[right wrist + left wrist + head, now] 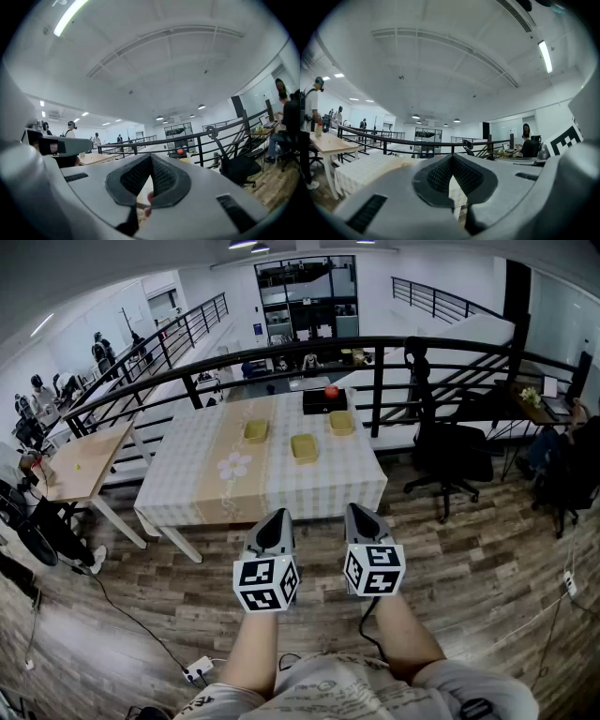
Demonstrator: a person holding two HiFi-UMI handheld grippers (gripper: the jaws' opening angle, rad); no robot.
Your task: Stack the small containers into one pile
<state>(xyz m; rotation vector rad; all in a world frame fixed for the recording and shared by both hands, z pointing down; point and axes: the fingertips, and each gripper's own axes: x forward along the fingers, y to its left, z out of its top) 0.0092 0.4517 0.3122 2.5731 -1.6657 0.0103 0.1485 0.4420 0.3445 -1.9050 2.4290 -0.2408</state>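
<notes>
Stacking not yet begun: three containers [303, 447] sit apart on the surface [187, 488], well ahead. Left gripper [276, 518] and right gripper [360, 513] fingers look closed, empty — next, approach and open.

Both forearms reach forward from the body, bare and roughly parallel. The left forearm [251, 652] carries the left gripper [275, 515] and the right forearm [405, 634] the right gripper [357, 508]. The two grippers are side by side, near each other but apart, pointing level and ahead. Each gripper's jaws are closed together with nothing between them.
</notes>
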